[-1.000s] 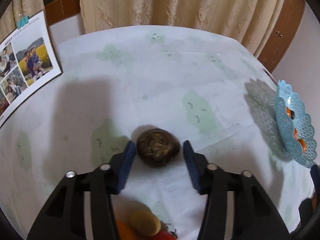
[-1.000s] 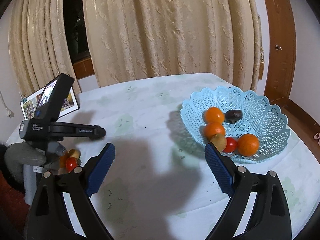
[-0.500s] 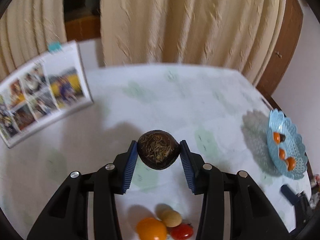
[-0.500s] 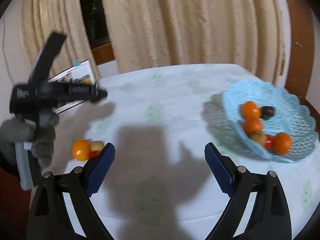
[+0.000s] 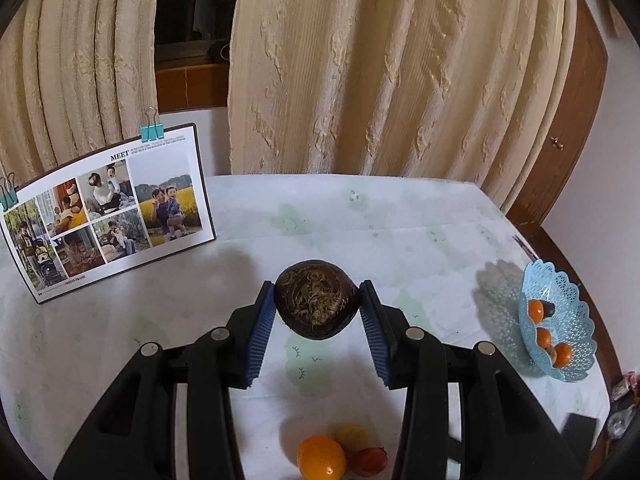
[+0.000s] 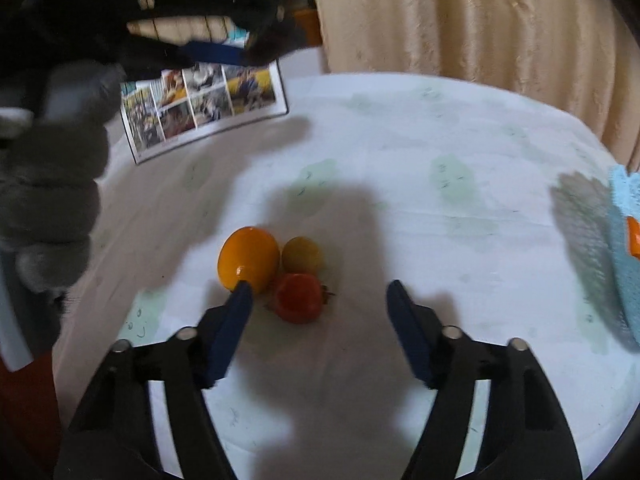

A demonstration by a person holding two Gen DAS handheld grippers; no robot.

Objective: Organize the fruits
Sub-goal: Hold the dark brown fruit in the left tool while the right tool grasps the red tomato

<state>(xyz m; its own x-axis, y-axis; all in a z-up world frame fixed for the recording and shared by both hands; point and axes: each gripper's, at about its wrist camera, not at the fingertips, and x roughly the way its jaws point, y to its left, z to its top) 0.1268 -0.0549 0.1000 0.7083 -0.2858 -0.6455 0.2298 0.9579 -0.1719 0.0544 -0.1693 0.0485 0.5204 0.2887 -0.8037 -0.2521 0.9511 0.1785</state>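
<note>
While the left tongs squeeze a dark brown fruit up above the bench, the right tongs hang wide open and empty. Some fruits already sit in the blue basket. An orange, yellow fruit and red fruit wait.

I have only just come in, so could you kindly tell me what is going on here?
Someone is sorting fruit with two handheld grippers. The left gripper holds a dark brown fruit above the table. The right gripper hangs open over an orange, a yellow fruit and a red fruit. The blue basket at the table's right holds other fruit.
</note>
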